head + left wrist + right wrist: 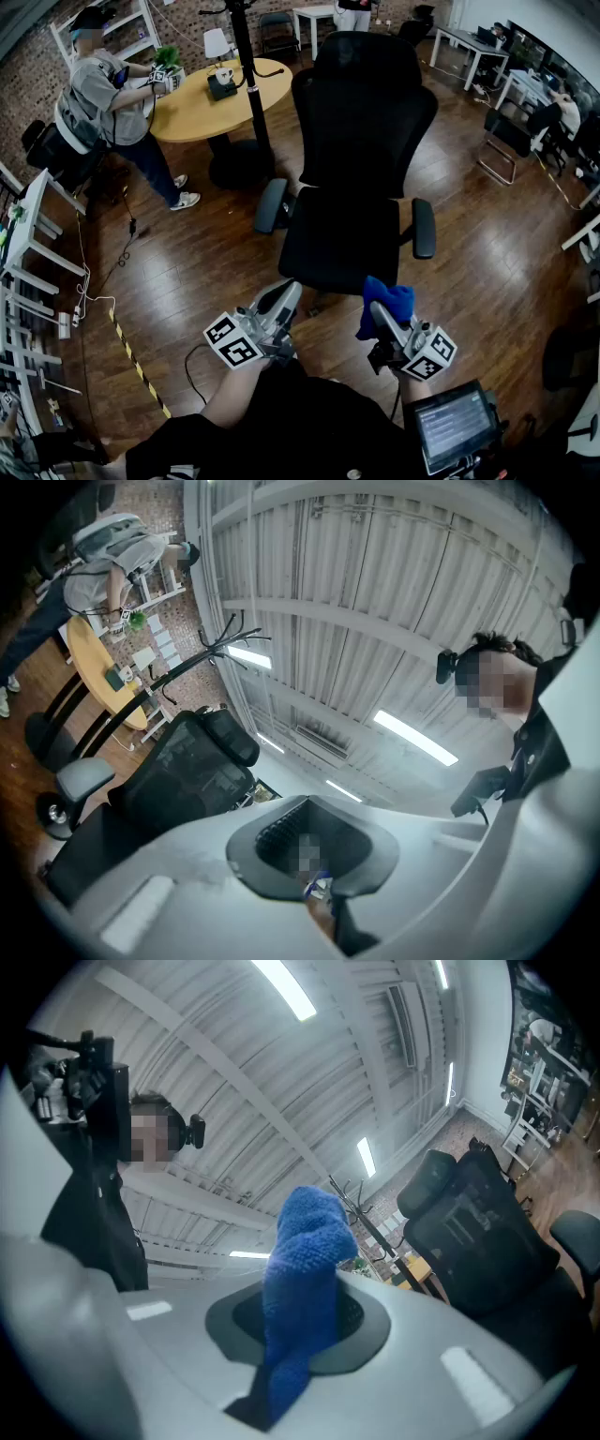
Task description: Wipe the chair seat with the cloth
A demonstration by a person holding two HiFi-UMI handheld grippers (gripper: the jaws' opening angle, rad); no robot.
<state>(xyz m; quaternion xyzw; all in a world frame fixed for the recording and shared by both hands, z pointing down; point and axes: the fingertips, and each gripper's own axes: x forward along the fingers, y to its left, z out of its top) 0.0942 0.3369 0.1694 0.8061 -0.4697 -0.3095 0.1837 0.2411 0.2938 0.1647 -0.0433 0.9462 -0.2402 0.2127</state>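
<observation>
Clamping nubby blue cloth (305,1269), right gripper (382,319) hovers.

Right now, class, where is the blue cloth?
In the head view the blue cloth is at lower right, clamped in the right tool, near the front edge of the black chair seat.

Fuzzy cloth, matt chair, shiny floor

The blue cloth (302,1269) is nubbly looped terry. The black chair seat (342,246) looks like matt woven fabric, its backrest (361,112) like fine mesh, and its left armrest (270,206) like smooth grey plastic. The floor (187,272) is dark, glossy wood planking, and the far-left round tabletop (197,112) is pale smooth wood.
</observation>
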